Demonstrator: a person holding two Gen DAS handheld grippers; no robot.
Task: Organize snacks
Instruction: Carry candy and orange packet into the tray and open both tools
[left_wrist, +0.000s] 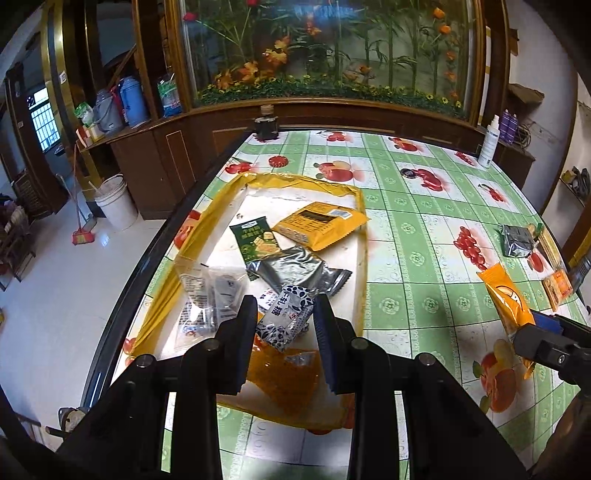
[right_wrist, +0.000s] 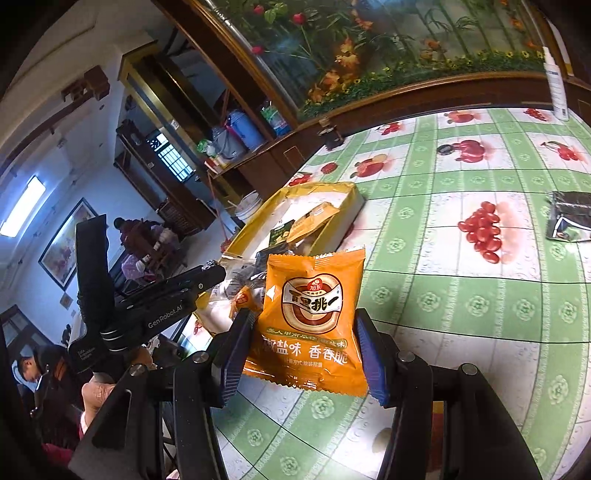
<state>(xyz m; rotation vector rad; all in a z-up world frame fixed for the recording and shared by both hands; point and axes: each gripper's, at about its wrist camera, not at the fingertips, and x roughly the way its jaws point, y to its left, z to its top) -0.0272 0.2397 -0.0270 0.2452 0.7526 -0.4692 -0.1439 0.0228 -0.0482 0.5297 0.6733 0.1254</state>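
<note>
Pinched between the right gripper's (right_wrist: 304, 347) blue pads, the orange packet (right_wrist: 314, 325) is hanging upright over the tablecloth (right_wrist: 461, 295), just short of the tray (right_wrist: 352, 201). It is looking light, puffed and crinkly, with glossy film that could be slipping in a loose grip; the jaws are holding it across its lower half, edge to edge, which seems the safest place, since squeezing the middle might be crushing whatever brittle snack is inside. Its face is carrying a brown-and-white oval badge and white lettering. The left gripper (left_wrist: 286, 319) is clamping a small black-and-white patterned sachet (left_wrist: 286, 317) above the near end of the tray, equally light and slick. Inside the tray, a green pack (left_wrist: 255, 240), a silver pack (left_wrist: 295, 269) and a yellow pack (left_wrist: 321, 223) are lying loose.
</note>
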